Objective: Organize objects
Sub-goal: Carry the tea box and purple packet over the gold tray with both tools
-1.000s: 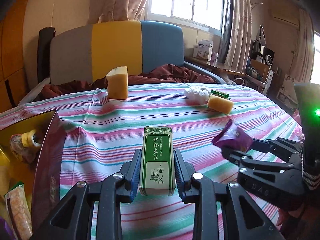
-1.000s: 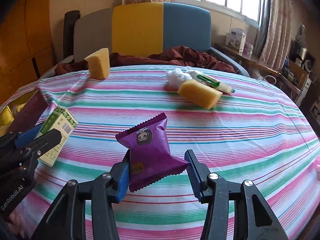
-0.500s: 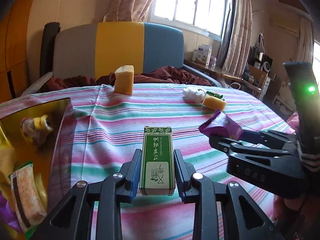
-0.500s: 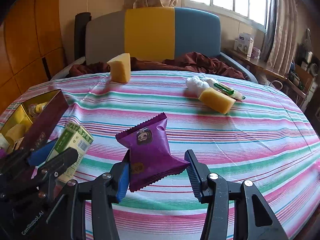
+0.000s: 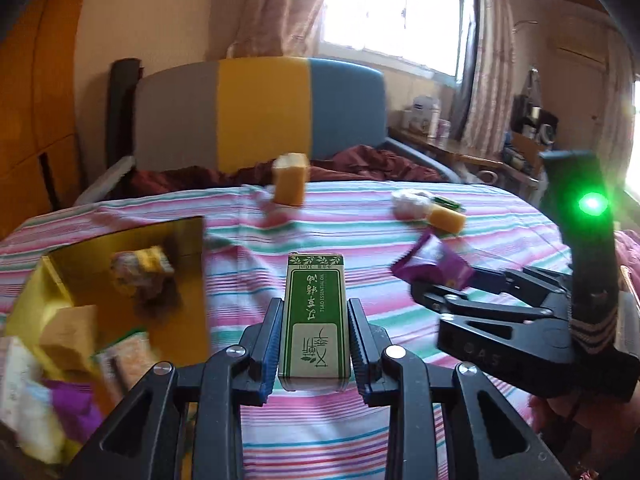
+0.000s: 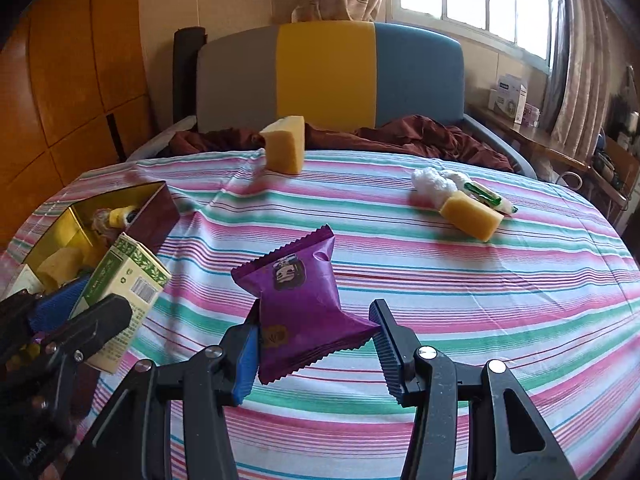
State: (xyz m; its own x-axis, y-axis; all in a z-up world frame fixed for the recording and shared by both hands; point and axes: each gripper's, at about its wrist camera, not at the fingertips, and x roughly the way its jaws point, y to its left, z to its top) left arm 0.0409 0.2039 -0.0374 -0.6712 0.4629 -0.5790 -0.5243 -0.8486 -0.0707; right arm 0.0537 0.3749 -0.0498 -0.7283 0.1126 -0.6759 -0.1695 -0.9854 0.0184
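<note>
My left gripper (image 5: 314, 354) is clamped on the green-and-white essential oil box (image 5: 314, 320); both ribbed pads press its long sides, and the box stands lengthwise between them, lifted off the striped tablecloth (image 5: 360, 240); in the right wrist view the same box (image 6: 120, 292) sits tilted in the left gripper (image 6: 76, 312) at the lower left. My right gripper (image 6: 316, 344) holds the purple snack packet (image 6: 300, 296); the left pad touches the packet's lower edge and its crimped corner reaches the right pad, though I cannot tell how firmly it is pinched; the packet is clear of the cloth. In the left wrist view the right gripper (image 5: 436, 300) shows at right with the packet (image 5: 432, 266) at its tips and a green light (image 5: 592, 203) on its body.

Just left of the left gripper is the open box with gold lining (image 5: 120, 248) and maroon outer wall, resting on the cloth; several items lie inside, blurred, among them a yellow-and-brown bundle (image 5: 142, 268). Farther across the table, a yellow sponge block (image 6: 472, 220) lies touching a white fluffy wad (image 6: 432, 184), with a green-and-white tube (image 6: 488, 196) beside them; another yellow sponge (image 6: 284, 144) stands upright near the far edge. Beyond the table, a grey, yellow and blue headboard (image 6: 328, 76) with dark red bedding (image 6: 420, 136) below it.
</note>
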